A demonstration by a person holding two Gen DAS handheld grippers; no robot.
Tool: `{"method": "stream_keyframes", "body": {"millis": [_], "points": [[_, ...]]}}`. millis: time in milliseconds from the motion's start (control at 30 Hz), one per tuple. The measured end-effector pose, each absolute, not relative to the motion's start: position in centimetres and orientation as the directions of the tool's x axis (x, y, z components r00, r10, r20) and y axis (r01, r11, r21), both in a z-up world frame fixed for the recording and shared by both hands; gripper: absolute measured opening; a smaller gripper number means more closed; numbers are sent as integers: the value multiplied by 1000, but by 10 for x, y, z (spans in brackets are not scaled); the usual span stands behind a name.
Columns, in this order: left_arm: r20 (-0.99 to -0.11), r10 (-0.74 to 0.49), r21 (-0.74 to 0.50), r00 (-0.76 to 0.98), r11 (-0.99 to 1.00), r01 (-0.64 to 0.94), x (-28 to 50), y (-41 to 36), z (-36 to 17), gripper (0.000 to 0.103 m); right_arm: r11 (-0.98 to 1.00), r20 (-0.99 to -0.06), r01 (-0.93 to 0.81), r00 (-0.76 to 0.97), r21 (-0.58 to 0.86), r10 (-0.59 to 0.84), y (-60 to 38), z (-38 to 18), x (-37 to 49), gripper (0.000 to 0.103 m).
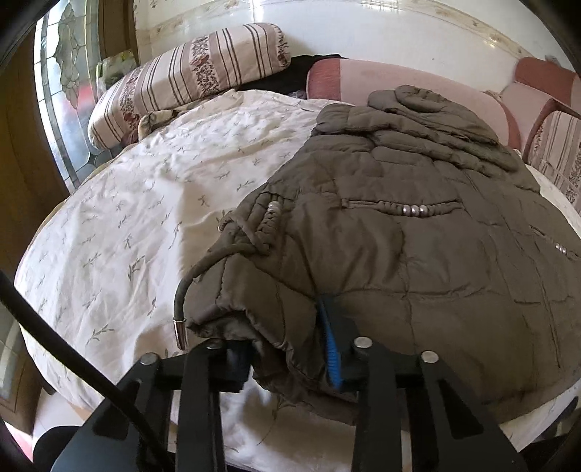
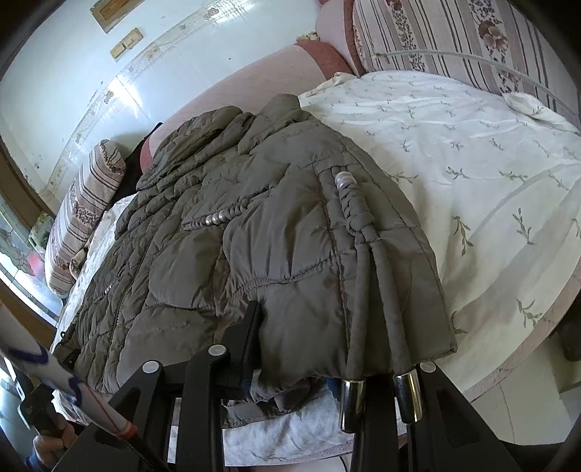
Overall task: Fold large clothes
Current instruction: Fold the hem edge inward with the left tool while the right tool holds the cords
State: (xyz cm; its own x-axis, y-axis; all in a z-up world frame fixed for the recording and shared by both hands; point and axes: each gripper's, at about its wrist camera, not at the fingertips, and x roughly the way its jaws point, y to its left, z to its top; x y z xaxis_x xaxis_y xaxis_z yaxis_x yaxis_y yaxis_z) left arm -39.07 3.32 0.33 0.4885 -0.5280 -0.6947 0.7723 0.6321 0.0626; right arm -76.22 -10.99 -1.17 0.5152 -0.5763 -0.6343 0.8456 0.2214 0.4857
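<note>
While I look along both sets of fingers, the biggest thing before me is the bed [image 1: 120, 225], covered by a cream sheet with small sprig prints. A striped floral bolster [image 1: 189, 72] lies at its far left in the left wrist view, and a pink padded headboard [image 1: 399, 87] runs along the far side under a white tiled wall [image 1: 363, 29].

On the bed lies the brown quilted jacket [image 1: 417, 225], spread across the right half of the left view, its collar end toward the headboard and its hem at the near edge by me. Braided trim with silver beads [image 1: 412, 210] runs across its middle.

My left gripper [image 1: 290, 348] has the jacket's near hem bunched between its fingers; the blue-ribbed pad [image 1: 332, 355] presses into the fabric, so the fingers are nearly closed and gripping the cloth. A drawcord with a metal tip [image 1: 180, 328] hangs just left of that grip.

My right gripper [image 2: 319, 363] is set on the hem too, at the jacket's other near corner. The left finger [image 2: 250, 326] pushes against the fabric, and cloth fills the narrow gap; the other finger is hidden under the hem. Two metal-tipped cords [image 2: 377, 399] dangle over its right side.
</note>
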Motion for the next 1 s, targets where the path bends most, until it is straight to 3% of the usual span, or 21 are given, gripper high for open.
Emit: {"method": "stream_keyframes", "body": {"millis": [233,1000], "points": [[-677,-540,82,499,619,781,-399,33,6,20,239,-614,850,509,469,-603,-104,-5,-763,24],[-635,-557,133,535,604,786,-413,41,14,17,257,-588,856,499,448,-637,-93,11,-765,19]]}}
